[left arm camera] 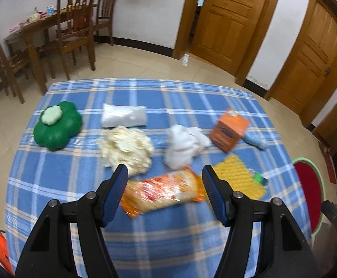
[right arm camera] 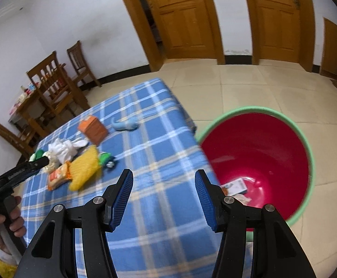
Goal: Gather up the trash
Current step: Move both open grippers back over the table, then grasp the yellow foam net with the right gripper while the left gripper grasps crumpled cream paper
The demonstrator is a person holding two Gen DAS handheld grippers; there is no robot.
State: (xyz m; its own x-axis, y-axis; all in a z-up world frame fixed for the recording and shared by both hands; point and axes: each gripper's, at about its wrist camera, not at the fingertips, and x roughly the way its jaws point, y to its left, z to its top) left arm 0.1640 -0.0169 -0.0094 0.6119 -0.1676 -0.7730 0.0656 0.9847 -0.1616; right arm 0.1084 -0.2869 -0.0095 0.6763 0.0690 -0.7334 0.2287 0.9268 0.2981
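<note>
Trash lies across the checked surface: at left of the left-wrist frame a green flower-shaped box, then a crumpled cream wad, a white tissue wad and an orange carton at right. Your left gripper has its jaws spread wide, with the orange snack packet lying between them at lower centre, ungripped. Your right gripper is likewise spread and holds nothing; right of it sits the red bin beside the surface's edge, some scraps at its bottom.
</note>
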